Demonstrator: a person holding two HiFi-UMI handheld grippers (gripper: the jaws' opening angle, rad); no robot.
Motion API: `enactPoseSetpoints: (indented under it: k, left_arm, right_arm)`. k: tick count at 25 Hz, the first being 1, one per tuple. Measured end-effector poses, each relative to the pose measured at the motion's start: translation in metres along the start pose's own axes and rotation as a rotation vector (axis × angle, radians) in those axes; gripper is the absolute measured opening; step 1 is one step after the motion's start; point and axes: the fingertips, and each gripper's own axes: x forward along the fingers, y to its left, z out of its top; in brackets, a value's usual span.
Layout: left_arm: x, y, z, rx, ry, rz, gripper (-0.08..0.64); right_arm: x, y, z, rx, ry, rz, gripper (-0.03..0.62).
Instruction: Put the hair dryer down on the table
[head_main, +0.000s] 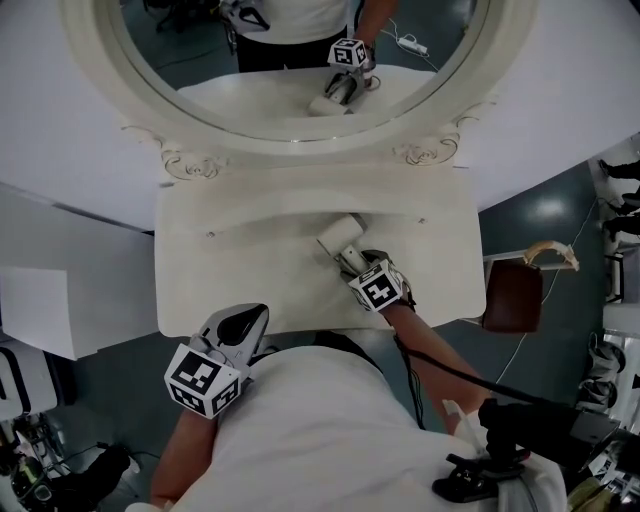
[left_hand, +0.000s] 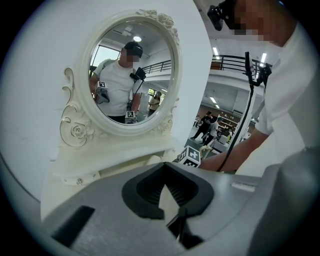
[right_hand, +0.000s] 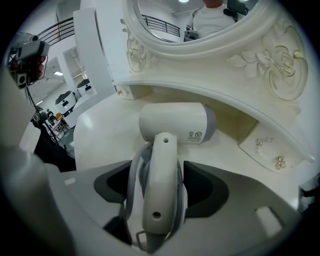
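A white hair dryer lies on the cream dressing table just in front of the mirror base. In the right gripper view its barrel rests on the tabletop and its handle, with the cord wound round it, points back between the jaws. My right gripper stands open around that handle, with a gap at each dark pad. Off the table's near left edge, beside the person's body, my left gripper is shut with nothing in it.
An oval mirror in an ornate cream frame rises at the back of the table and reflects the person and the grippers. A brown seat stands to the right of the table. A black cable trails along the right arm.
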Motion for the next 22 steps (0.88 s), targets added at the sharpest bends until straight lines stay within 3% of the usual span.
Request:
enactPoseSetpoints:
  k: [6, 13, 18, 22]
  left_arm:
    - [-0.012, 0.001, -0.007, 0.002, -0.008, -0.027, 0.002]
    - [-0.035, 0.002, -0.021, 0.012, -0.022, -0.063, 0.002]
    - [-0.058, 0.004, -0.032, 0.025, -0.038, -0.084, 0.002]
    - [-0.080, 0.005, -0.042, 0.040, -0.043, -0.100, 0.002]
  right_arm:
    - [-0.015, 0.005, -0.001, 0.030, 0.001, -0.020, 0.316]
    - [-0.043, 0.013, 0.008, 0.066, -0.049, -0.104, 0.313]
    - [-0.065, 0.026, 0.008, 0.098, -0.083, -0.176, 0.287]
    - [-0.090, 0.043, 0.009, 0.117, -0.132, -0.248, 0.208]
